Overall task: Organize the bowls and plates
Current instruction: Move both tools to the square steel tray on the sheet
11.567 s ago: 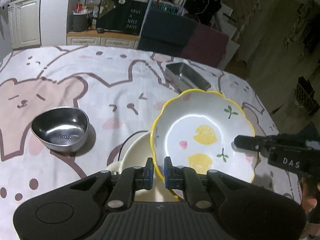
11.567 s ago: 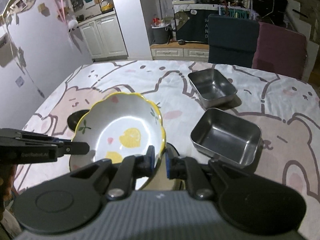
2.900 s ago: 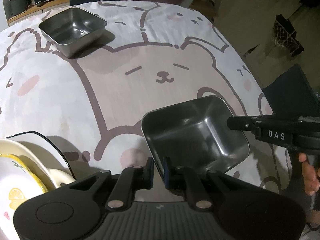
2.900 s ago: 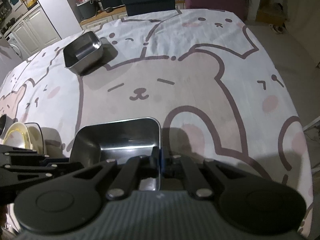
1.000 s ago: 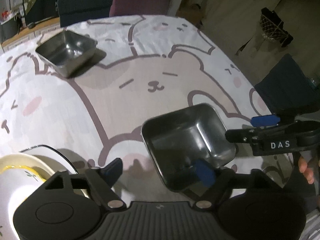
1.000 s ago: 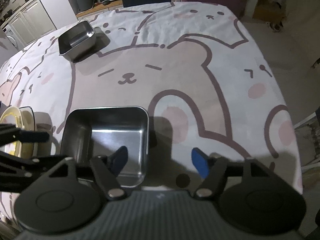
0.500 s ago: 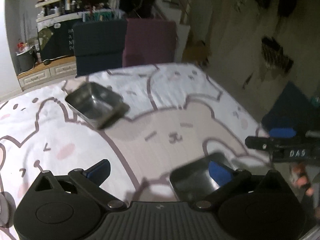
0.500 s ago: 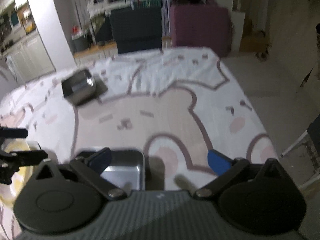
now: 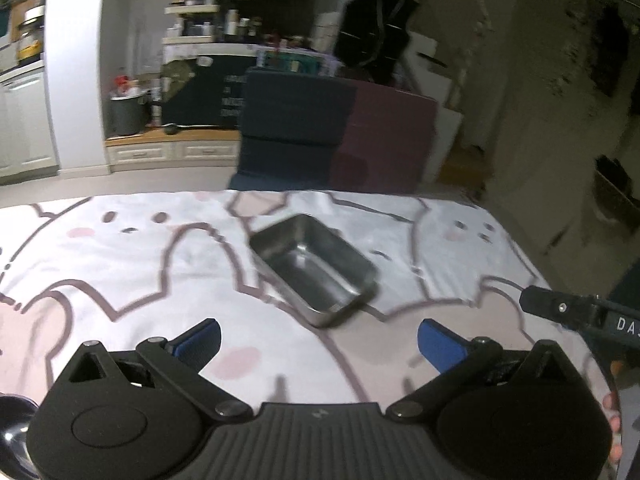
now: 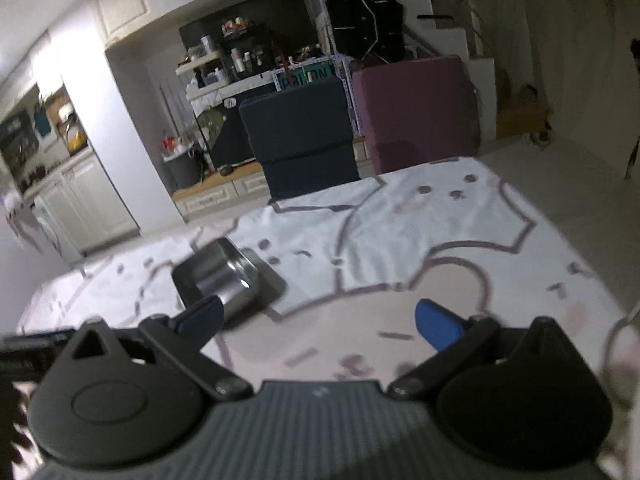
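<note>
Both tools have let go of the nearer steel tray and swung up: the left tool (image 9: pixel 318 342) and right tool (image 10: pixel 318 330) now stand wide apart and empty, aimed at the remaining rectangular stainless-steel tray (image 9: pixel 314 270) at mid-frame on the bear-print tabletop (image 9: pixel 120 256). The released tray and the stacked plates have dropped out of view. Motion blur softens the tray's rim in the right view, and only a dark rounded edge (image 9: pixel 12 436) shows lower left.

Shiny bare metal for the rectangular tray (image 9: pixel 314 266), soft matt printed cloth for the table cover (image 9: pixel 120 264).
</note>
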Action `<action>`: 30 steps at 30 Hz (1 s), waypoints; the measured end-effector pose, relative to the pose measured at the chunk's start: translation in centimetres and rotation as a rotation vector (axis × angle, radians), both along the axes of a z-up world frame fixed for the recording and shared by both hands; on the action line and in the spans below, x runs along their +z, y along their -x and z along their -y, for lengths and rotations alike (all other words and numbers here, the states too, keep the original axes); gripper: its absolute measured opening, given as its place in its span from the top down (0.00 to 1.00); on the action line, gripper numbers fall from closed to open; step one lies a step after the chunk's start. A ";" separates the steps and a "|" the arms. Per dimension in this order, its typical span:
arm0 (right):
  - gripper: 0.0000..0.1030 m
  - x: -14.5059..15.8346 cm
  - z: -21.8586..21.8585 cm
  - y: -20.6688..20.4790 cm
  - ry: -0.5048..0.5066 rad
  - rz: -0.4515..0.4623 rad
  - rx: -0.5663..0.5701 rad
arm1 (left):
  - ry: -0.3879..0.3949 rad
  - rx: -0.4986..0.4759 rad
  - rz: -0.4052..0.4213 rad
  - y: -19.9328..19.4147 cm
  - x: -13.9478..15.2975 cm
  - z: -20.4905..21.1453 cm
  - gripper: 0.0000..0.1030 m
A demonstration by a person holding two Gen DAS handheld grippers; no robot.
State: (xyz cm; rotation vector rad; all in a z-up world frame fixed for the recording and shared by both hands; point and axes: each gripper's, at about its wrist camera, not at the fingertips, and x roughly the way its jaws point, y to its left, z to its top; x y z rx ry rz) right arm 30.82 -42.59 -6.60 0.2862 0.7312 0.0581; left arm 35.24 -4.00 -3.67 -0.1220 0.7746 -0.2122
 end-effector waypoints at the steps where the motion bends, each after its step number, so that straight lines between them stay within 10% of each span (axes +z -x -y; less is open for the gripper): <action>1: 0.00 -0.4 -0.5 -0.8 -0.021 -0.008 -0.010 | 0.000 0.015 0.000 -0.5 -0.3 -0.4 0.00; 12: 0.00 -6.3 -6.0 -8.6 -0.155 -0.172 -0.120 | 0.039 0.154 0.002 -6.1 -2.4 -4.8 0.00; 30: 0.00 -10.1 -11.8 -12.8 0.080 -0.261 0.024 | -0.093 0.118 -0.024 -10.4 -5.9 -2.9 0.00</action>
